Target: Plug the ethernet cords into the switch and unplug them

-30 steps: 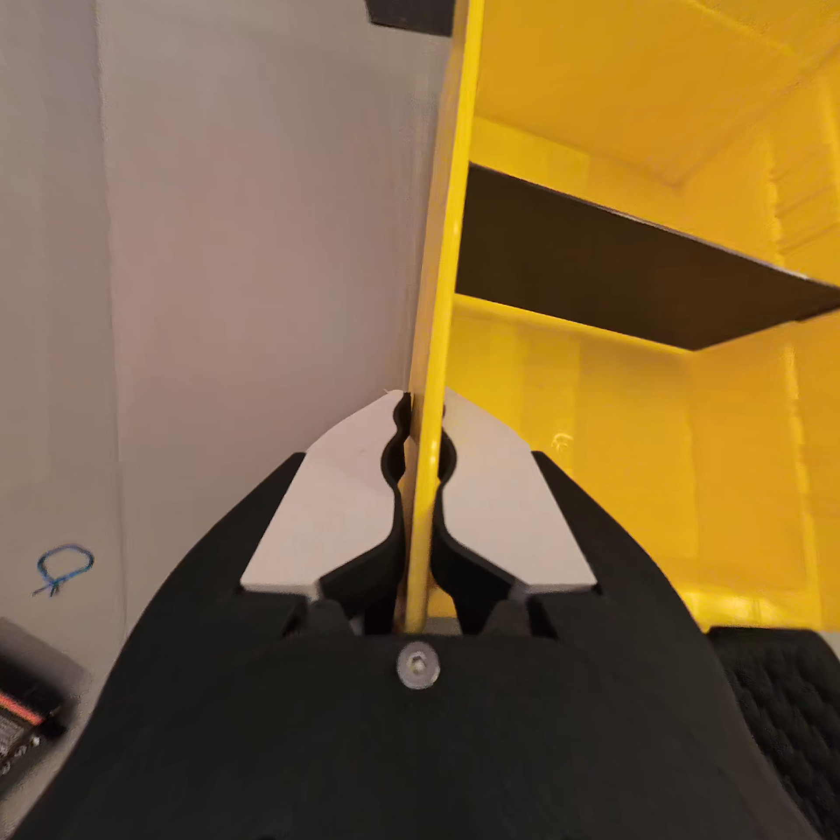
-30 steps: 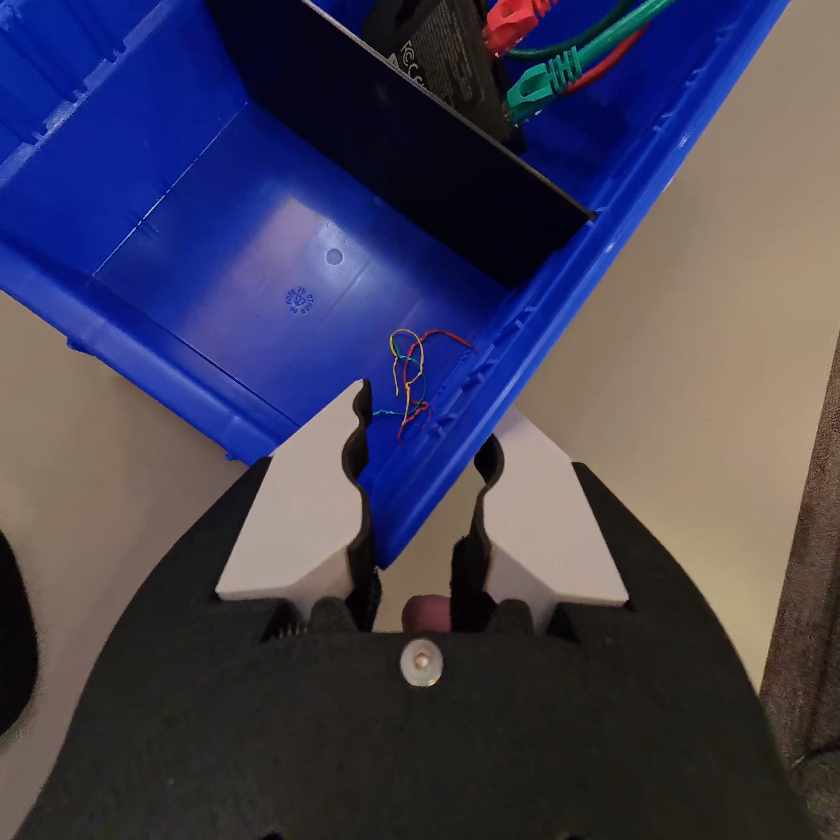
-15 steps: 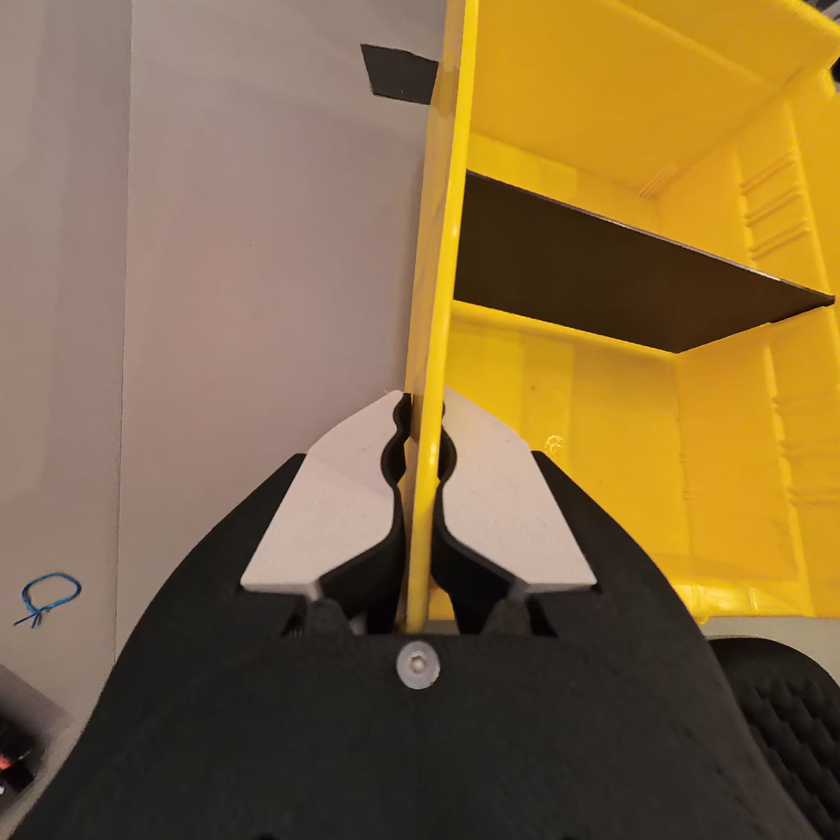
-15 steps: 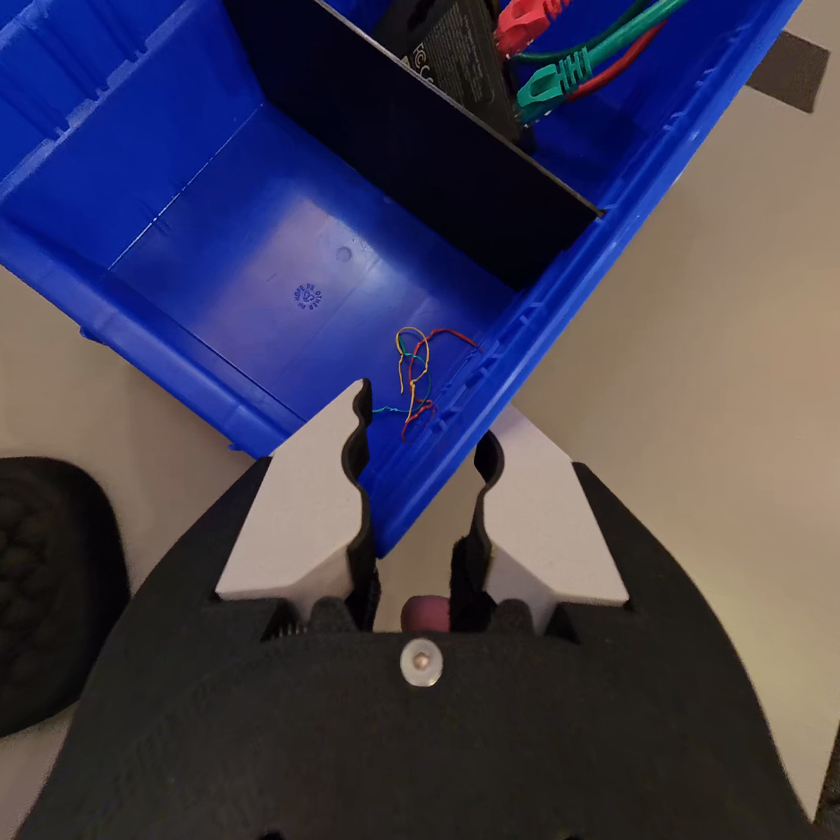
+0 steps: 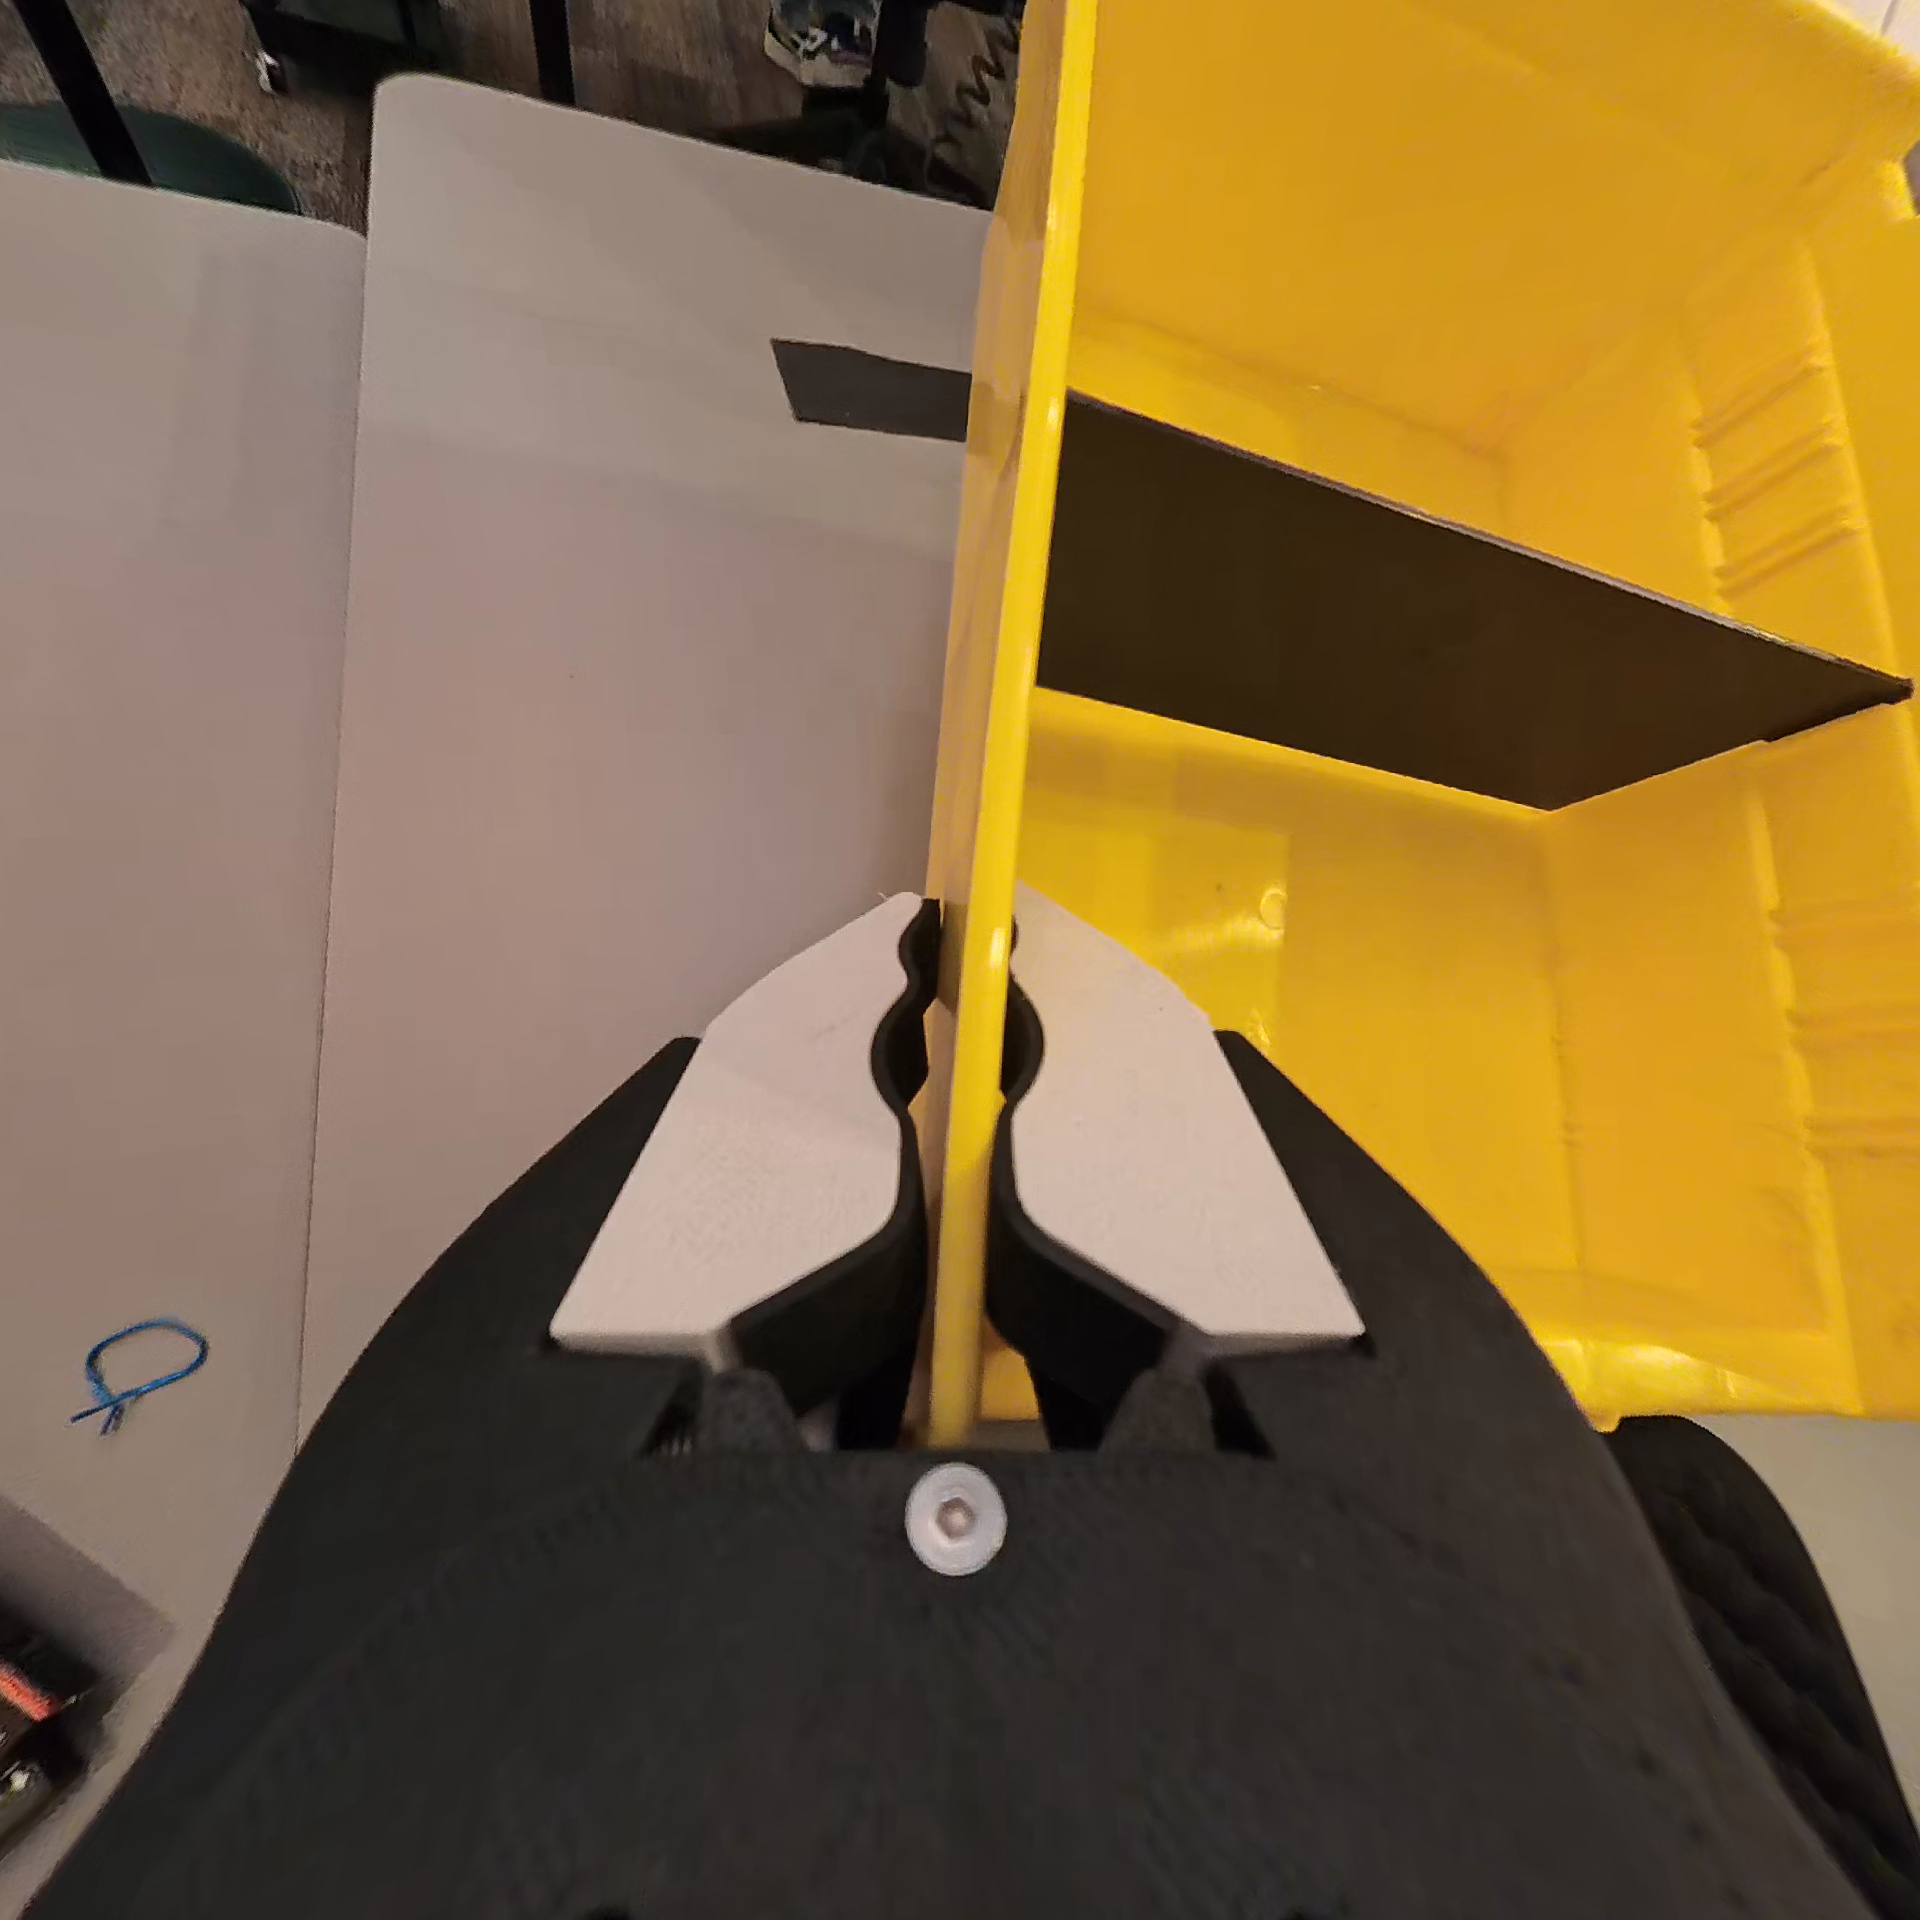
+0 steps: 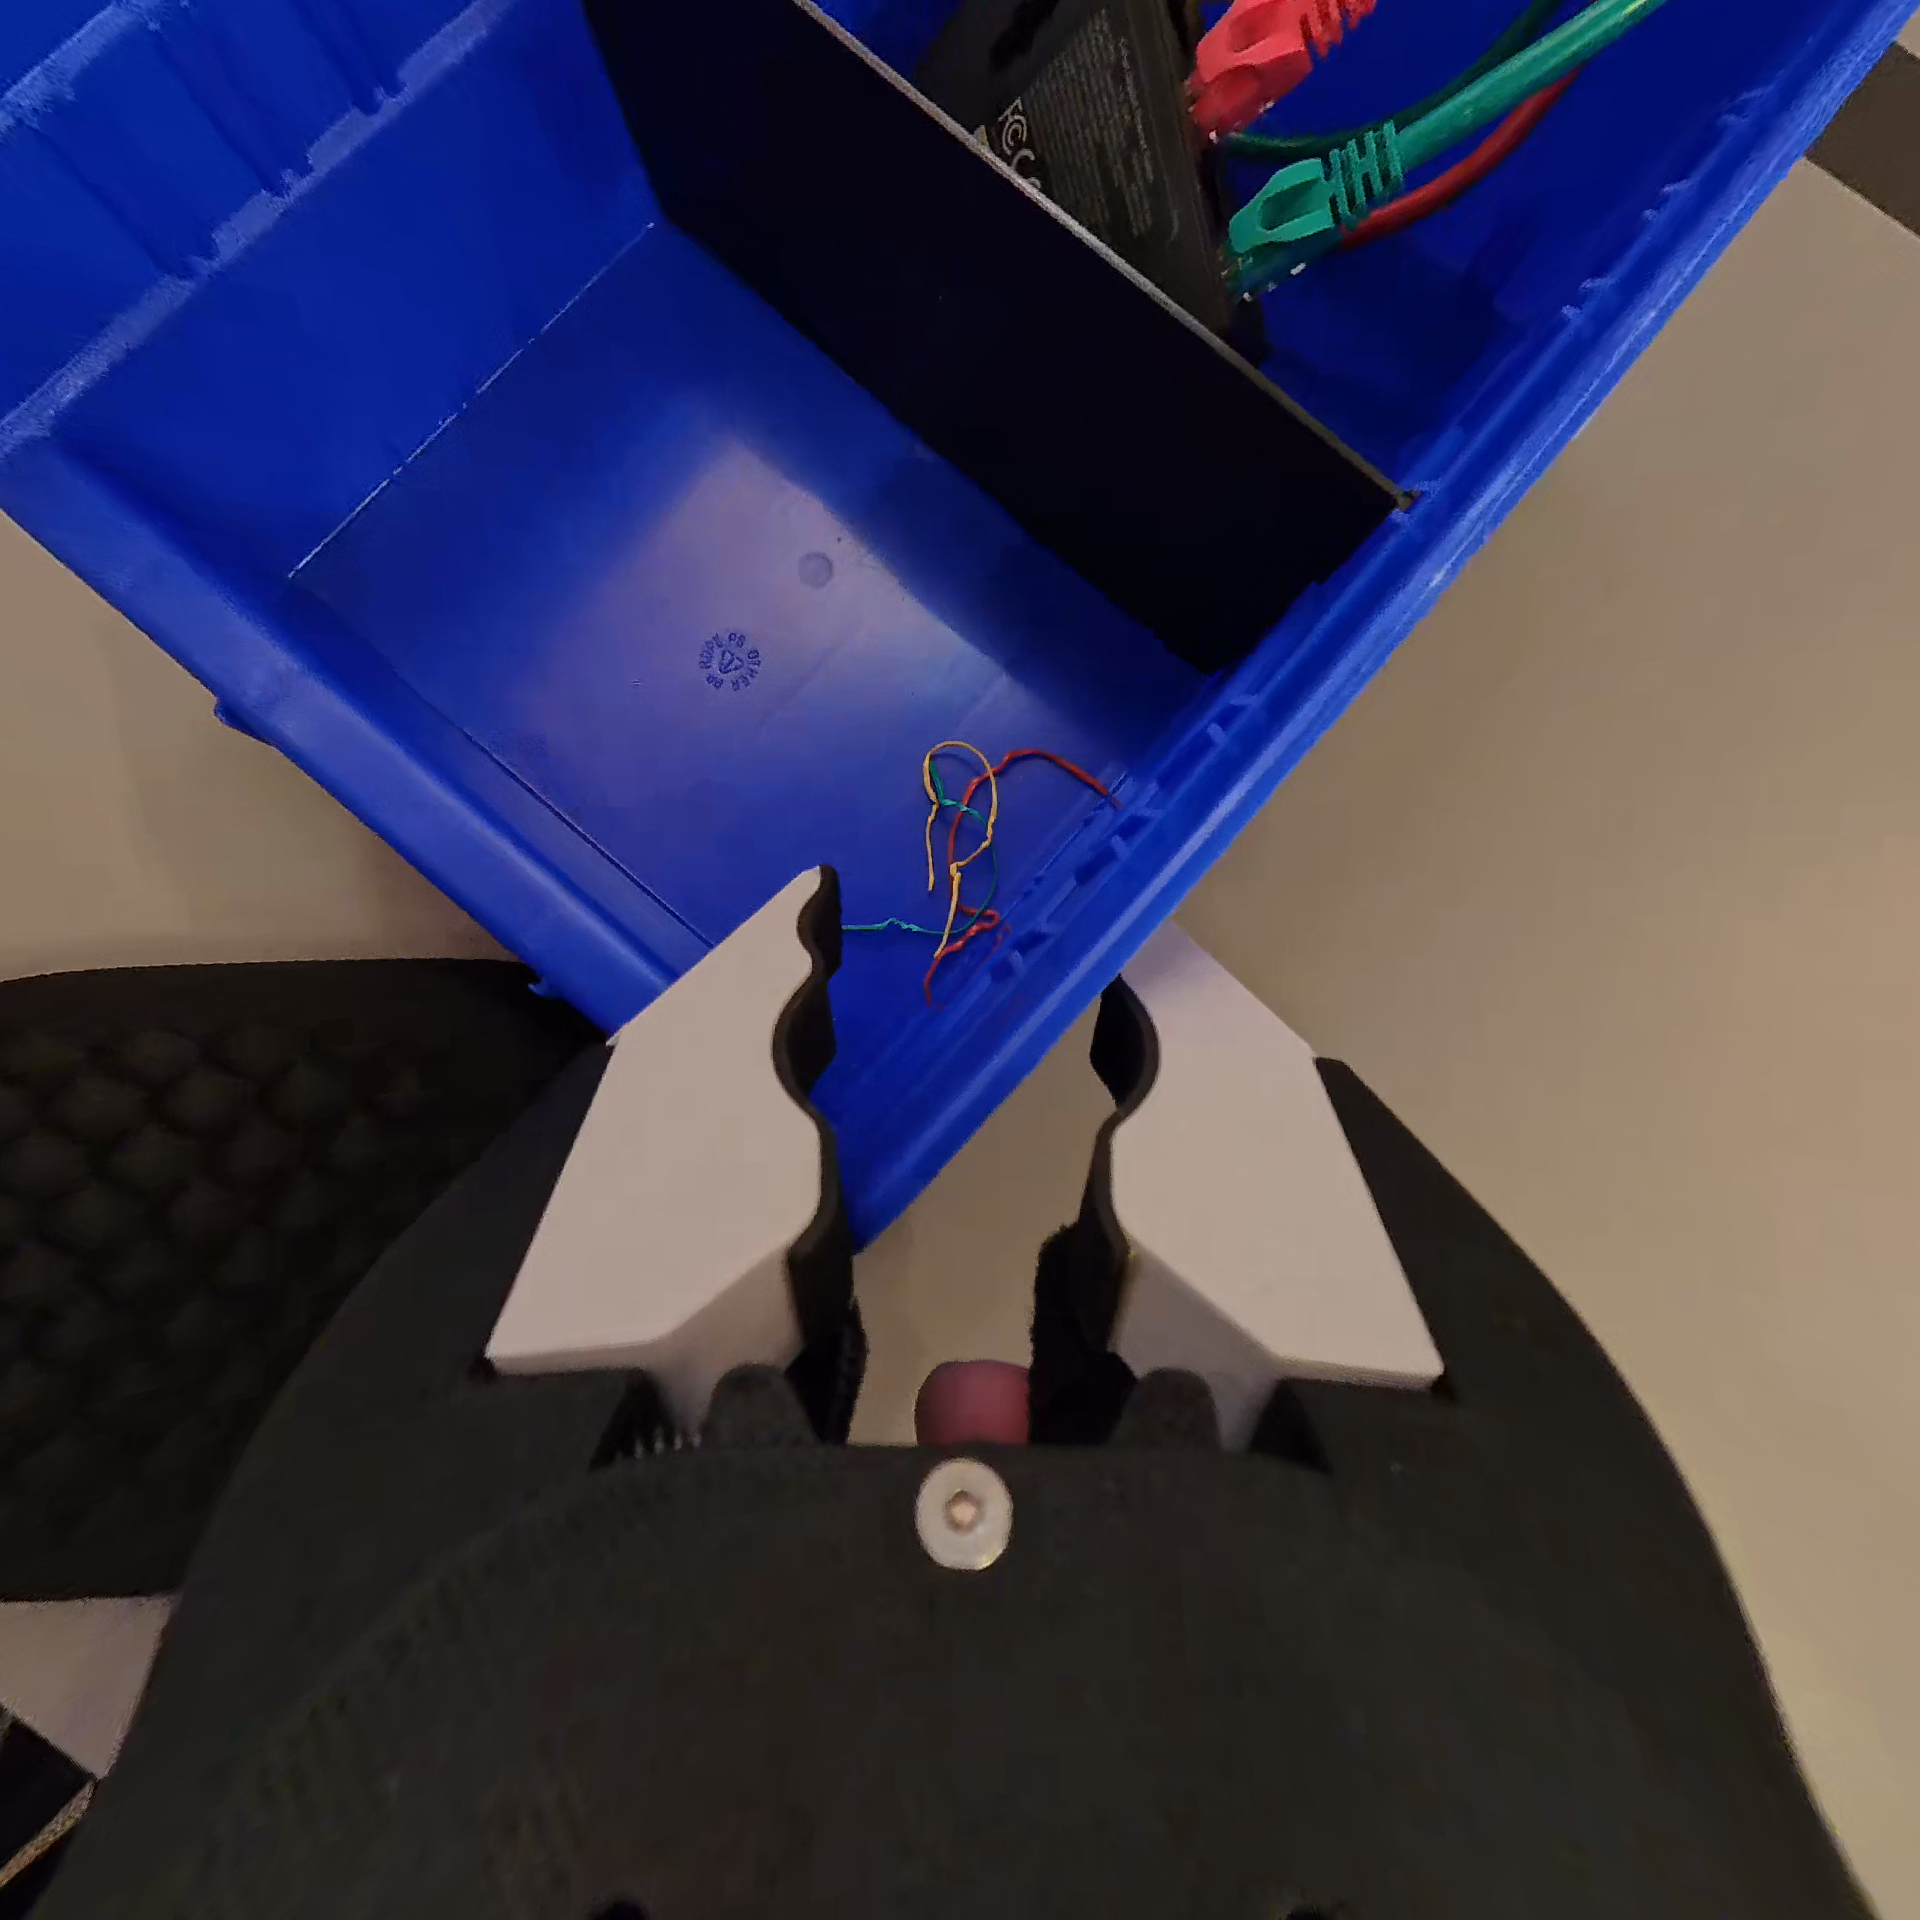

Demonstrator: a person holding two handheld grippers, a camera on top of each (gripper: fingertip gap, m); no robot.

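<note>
Yellow bin (image 5: 1455,1091) wall is what my left gripper (image 5: 971,1039) is clenching, fingers pinching the thin side wall edge-on. My right gripper (image 6: 961,1049) is spread apart and straddling the near corner of the blue bin (image 6: 312,727), gripping nothing. The switch (image 6: 1112,135) is sitting in the blue bin's far compartment, behind the black divider (image 6: 997,343), ahead and slightly right of my right gripper. A red ethernet plug (image 6: 1247,62) and a green ethernet plug (image 6: 1299,208) are lying against its right side, cords running off up-right. Whether they are seated I cannot tell. Loose thin wires (image 6: 961,842) are lying in the near compartment. Right gripper is nearer, so I judge it should be reaching forward over the divider.
</note>
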